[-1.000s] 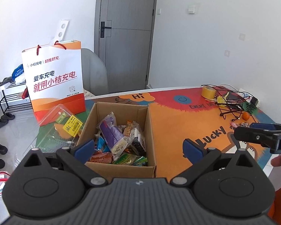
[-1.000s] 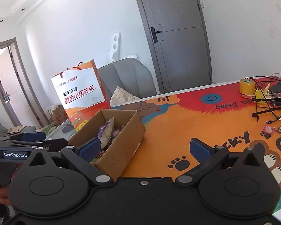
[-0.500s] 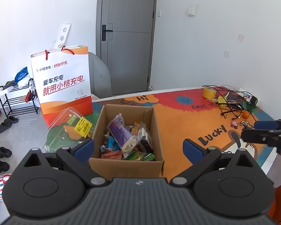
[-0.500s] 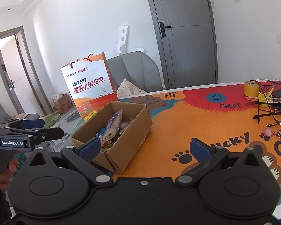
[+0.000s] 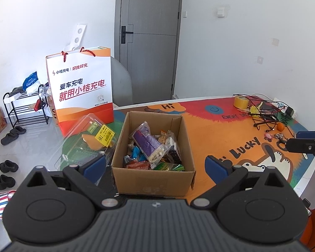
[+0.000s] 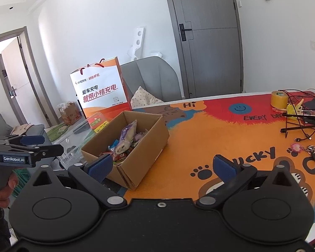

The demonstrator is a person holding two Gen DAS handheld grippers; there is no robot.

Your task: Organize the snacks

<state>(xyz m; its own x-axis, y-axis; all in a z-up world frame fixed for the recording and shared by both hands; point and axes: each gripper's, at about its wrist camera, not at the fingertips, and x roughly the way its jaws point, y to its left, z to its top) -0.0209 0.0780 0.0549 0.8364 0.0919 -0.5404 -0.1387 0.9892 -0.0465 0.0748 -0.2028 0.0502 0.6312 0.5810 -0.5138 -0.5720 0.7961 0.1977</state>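
Two tools are in your hands, and both stand wide open with nothing between their blue pads; your left tool (image 5: 155, 164) hangs over the near edge of the cardboard box (image 5: 153, 178), touching nothing, and your right tool (image 6: 161, 167) hovers above the tabletop (image 6: 220, 134) just right of that box, also touching nothing. The side of your left tool, seen from the right wrist view, reads "GenRobot.AI"; the orange-and-white paper bag (image 5: 82, 90) behind the box carries large Chinese lettering, "小桔充电" at the top and "爱车充电 就用小桔充电" beneath; the bright mat on the tabletop spells "Hi", "EVERY DA…" and "LUCKY", the rest cut off or covered. The snacks (image 5: 151, 149) lie heaped inside the open box, a purple packet on top; their print is too small to read. A clear plastic clamshell (image 5: 88, 134) with a yellow price sticker lies just left of the box; you can make out a barcode, but not the digits for certain. A roll of yellow tape (image 6: 278, 98) sits at the far right of the tabletop, well apart from the box.
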